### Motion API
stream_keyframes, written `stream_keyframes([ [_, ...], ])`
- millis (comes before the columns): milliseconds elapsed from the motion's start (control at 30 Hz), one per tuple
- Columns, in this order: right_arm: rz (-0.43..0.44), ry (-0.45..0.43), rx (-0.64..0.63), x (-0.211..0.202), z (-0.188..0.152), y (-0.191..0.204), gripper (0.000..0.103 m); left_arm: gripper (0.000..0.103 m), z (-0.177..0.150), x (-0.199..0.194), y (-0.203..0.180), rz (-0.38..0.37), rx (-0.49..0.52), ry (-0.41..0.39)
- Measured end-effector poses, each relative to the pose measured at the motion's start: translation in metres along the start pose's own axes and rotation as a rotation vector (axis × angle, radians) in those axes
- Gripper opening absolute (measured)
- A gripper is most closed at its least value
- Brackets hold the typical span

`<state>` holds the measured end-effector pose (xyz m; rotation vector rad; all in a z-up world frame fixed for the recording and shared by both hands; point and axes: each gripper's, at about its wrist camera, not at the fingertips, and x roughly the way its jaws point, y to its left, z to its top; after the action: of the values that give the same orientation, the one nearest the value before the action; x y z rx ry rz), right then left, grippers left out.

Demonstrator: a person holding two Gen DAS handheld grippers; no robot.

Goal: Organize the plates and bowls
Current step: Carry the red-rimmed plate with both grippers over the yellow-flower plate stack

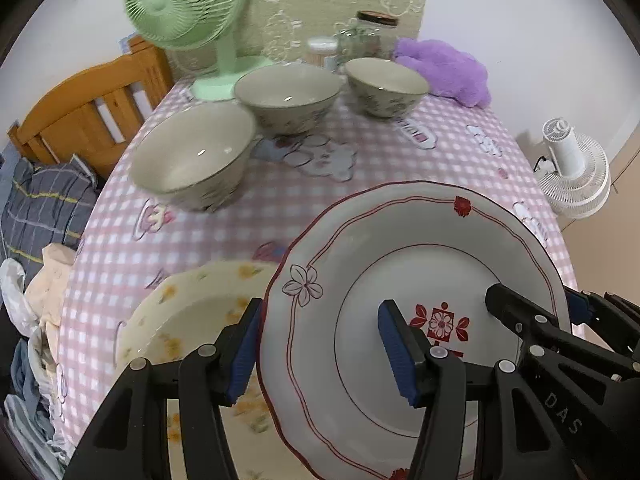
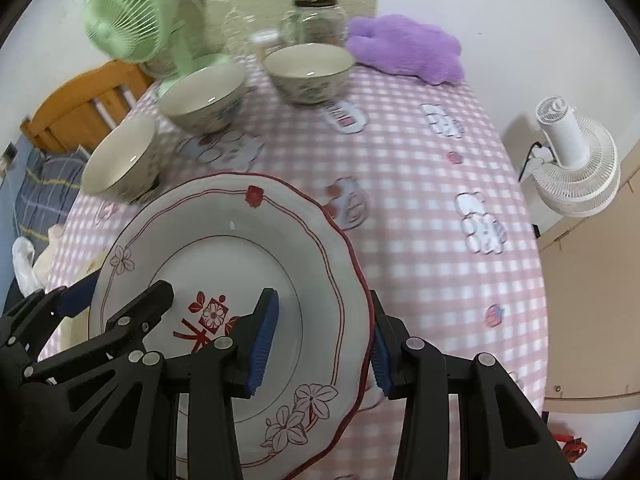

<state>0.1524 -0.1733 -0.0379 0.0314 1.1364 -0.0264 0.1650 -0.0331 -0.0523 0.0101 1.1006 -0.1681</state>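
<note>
A white plate with red trim (image 1: 404, 248) (image 2: 240, 236) is held tilted above the table by both grippers. My left gripper (image 1: 320, 350) straddles its left rim, one blue pad under and one inside. My right gripper (image 2: 320, 344) straddles its right rim the same way. Under it at the left lies a cream plate with yellow flowers (image 1: 180, 316). Three beige patterned bowls stand farther back: near left (image 1: 192, 160) (image 2: 120, 160), middle (image 1: 286, 94) (image 2: 202, 96), far right (image 1: 384, 84) (image 2: 308, 70).
The table has a pink checked cloth (image 1: 400, 160) (image 2: 420, 208). At the back stand a green fan (image 1: 184, 8), glass jars (image 1: 366, 34) and a purple plush (image 1: 444, 68). A wooden bed frame (image 1: 80, 112) is left, a white fan (image 2: 576, 160) right.
</note>
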Motion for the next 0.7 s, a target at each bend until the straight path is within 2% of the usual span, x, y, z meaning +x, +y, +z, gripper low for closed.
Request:
stream_keyframes([
  [467,0.040,0.041,-0.031,0.018,-0.033,0.071,0.045,0.058,-0.041,0.003,0.070,0.039,-0.058,0.037],
  [700,0.042,0.051,-0.046,0.023,-0.035,0.091,0.045,0.058,-0.050,0.000,0.083,0.059,-0.051,0.040],
])
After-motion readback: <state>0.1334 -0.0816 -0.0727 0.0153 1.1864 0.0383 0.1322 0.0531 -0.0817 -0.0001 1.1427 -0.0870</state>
